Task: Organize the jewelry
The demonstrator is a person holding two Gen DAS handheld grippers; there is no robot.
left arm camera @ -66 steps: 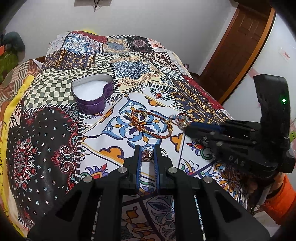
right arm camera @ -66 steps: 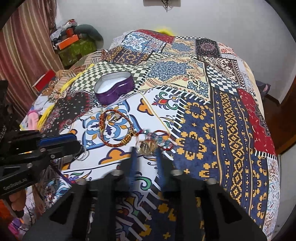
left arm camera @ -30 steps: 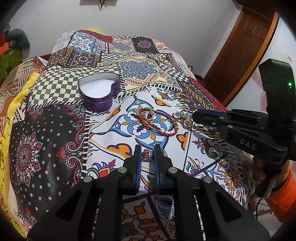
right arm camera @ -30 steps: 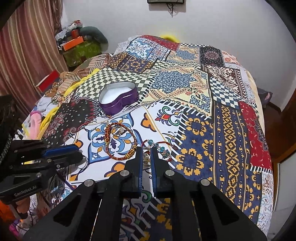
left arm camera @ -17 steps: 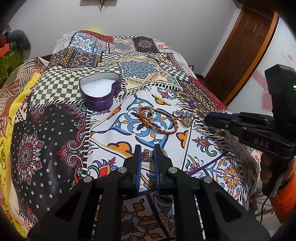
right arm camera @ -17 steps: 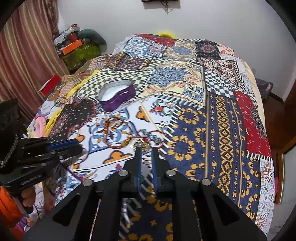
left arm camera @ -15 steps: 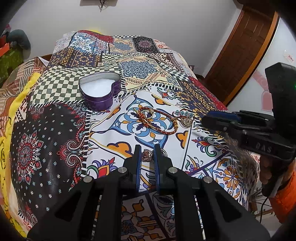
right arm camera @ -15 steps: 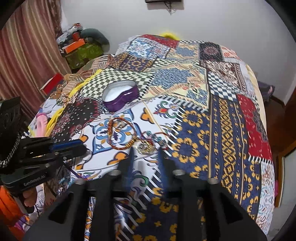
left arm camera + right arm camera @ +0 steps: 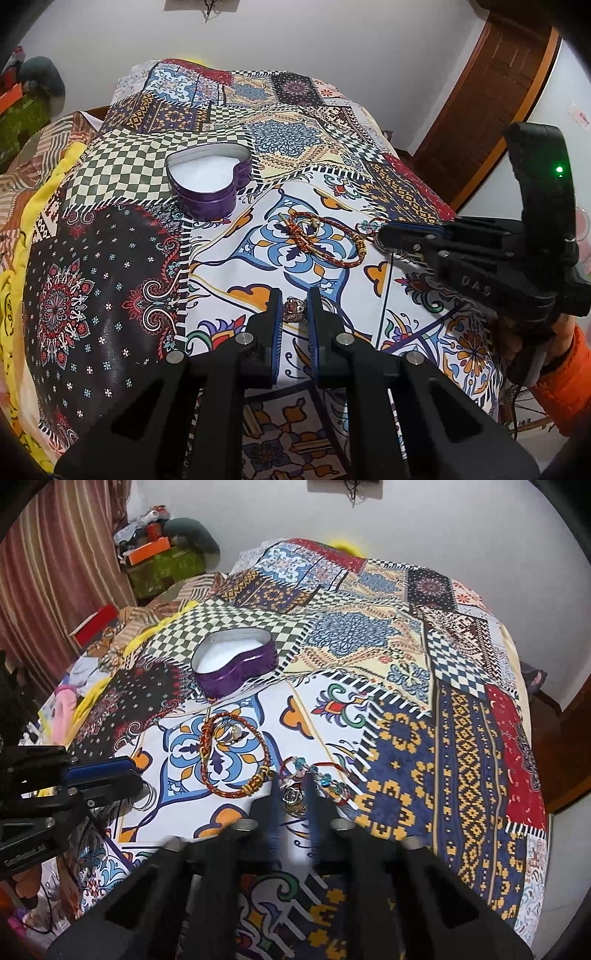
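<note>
A purple heart-shaped tin (image 9: 208, 184) with a white lining stands open on the patchwork bedspread; it also shows in the right wrist view (image 9: 236, 664). My left gripper (image 9: 294, 308) is shut on a brown jewelled ring (image 9: 294, 309). My right gripper (image 9: 291, 795) has its jaws a little apart around a silver ring (image 9: 291, 798) lying on the cloth. A red and gold cord bracelet (image 9: 236, 753) with a small gold ring (image 9: 236, 734) inside it lies between tin and grippers. A beaded bracelet (image 9: 325, 779) lies by the right fingertips.
The bedspread (image 9: 406, 686) covers a bed that drops away at its edges. Thin hoop rings (image 9: 142, 794) lie by my left gripper in the right wrist view. A curtain and boxes (image 9: 159, 557) stand at the left. A wooden door (image 9: 491, 96) is at the right.
My right gripper lifted away shut, then opened and came back down over the silver ring beside the beaded bracelet. My left gripper stayed shut on the jewelled ring, hardly moving.
</note>
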